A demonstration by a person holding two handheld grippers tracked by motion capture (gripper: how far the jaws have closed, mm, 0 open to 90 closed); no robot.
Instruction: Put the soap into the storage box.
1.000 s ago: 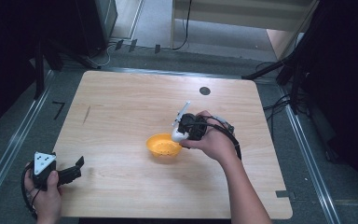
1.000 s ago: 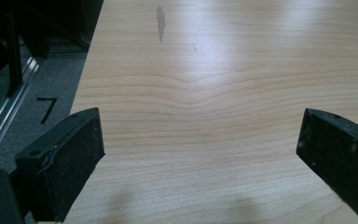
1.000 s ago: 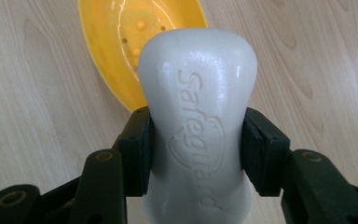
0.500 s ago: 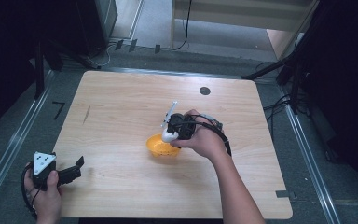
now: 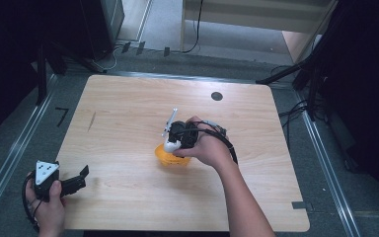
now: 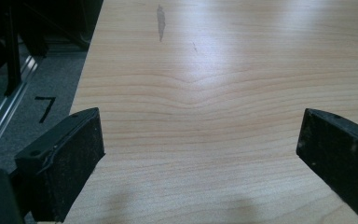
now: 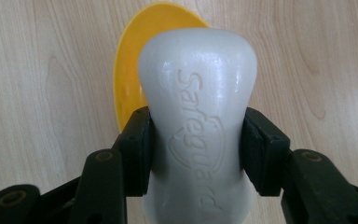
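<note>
Right claw (image 7: 196,144) pinching the soap bar (image 7: 198,107) by its sides right over the yellow dish (image 7: 130,70) mid-surface (image 5: 128,108), likely to drop it in; left claw (image 6: 200,154) spread, parked at the near-left corner.

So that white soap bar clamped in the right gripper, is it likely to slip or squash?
The soap bar looks rigid: the right gripper pinches its narrow waist with no visible denting. Its glossy, rounded faces suggest it could slip if tilted. It seems dense for its size, so a drop into the yellow dish might jolt it.
</note>
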